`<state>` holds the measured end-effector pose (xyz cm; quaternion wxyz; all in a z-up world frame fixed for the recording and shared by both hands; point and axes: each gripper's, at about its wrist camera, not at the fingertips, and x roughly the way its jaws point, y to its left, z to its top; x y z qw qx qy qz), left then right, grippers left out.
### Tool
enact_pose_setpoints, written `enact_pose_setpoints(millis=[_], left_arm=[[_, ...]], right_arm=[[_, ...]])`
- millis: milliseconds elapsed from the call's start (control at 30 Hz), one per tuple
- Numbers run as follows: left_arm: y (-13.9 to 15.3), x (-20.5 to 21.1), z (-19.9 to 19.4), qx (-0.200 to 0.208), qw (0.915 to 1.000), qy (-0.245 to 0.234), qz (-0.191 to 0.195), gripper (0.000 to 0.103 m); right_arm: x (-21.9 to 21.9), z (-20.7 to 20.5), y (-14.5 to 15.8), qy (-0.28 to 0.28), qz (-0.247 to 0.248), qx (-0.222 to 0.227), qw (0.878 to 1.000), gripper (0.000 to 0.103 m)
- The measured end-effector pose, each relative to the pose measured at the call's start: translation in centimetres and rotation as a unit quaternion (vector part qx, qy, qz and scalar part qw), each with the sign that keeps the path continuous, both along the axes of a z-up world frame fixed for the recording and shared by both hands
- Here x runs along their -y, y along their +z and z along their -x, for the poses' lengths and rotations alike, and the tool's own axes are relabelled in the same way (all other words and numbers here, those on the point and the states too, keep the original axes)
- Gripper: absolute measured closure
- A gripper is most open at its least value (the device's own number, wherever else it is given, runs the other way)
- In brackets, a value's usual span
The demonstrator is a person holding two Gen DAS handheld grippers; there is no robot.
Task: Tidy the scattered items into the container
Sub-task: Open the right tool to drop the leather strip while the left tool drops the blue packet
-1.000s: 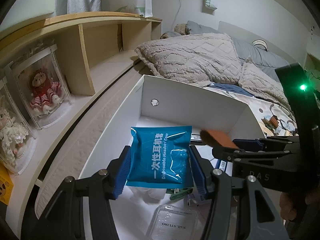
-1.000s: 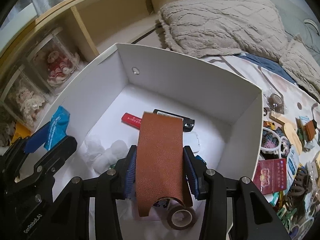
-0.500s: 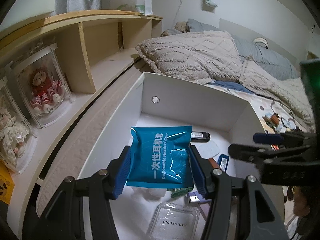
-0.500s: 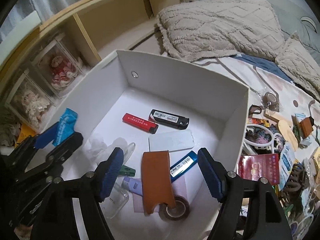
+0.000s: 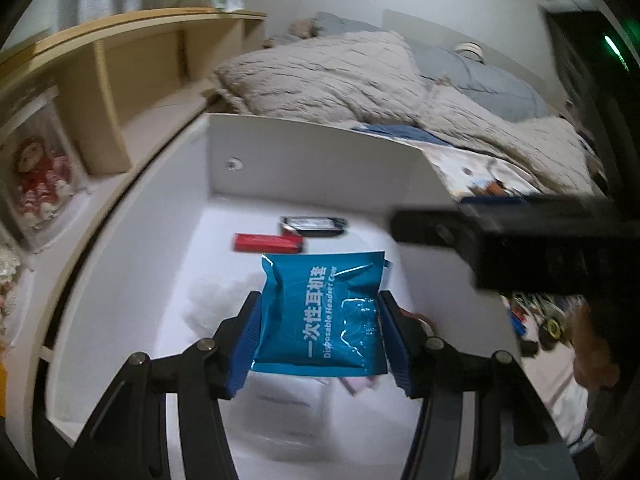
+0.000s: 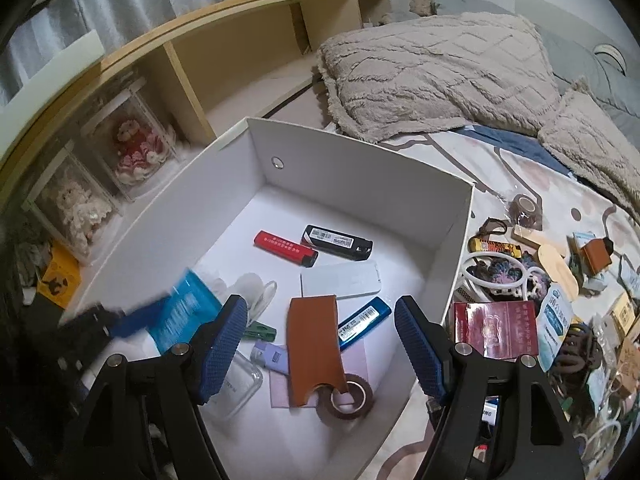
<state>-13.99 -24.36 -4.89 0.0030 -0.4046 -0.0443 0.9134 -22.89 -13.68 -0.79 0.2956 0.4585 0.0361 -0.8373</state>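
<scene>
Box (image 6: 360,184) now holds your brown leather sleeve (image 6: 316,344); right tongs (image 6: 320,344) gape empty, left tongs (image 5: 320,340) pinch the blue packet (image 5: 324,312) above it.

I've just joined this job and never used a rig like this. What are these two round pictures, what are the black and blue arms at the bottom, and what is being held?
There is no robot here: a person carries a pair of hand-held tongs in each hand, each with a fisheye camera looking along its fingers.

One picture is from the left tongs. They are shut on a blue packet, held over the white box.

The other picture is from the right tongs. Their jaws have just opened and are empty; the brown leather piece now lies in the box, partly over a roll of tape.

Also in the box: a red lighter, a black lighter and a white flat case. More loose items, such as a red booklet, lie on the bed beside the box.
</scene>
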Motion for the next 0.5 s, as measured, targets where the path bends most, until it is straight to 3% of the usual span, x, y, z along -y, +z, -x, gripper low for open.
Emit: enact_pose_setpoints(millis=[367,500], left_arm=[[-0.2,-3.5,-1.6,0.004,0.9992,-0.039,0.005,0.044],[0.0,-3.3,-1.7,0.001,0.9995,-0.030,0.005,0.022]], right_arm=[[-1.6,0.4,1.3,-0.023,0.018,-0.004,1.000,0.027],[-2.0,0.4,1.6,-0.026,0.021,-0.006,0.999,0.027]])
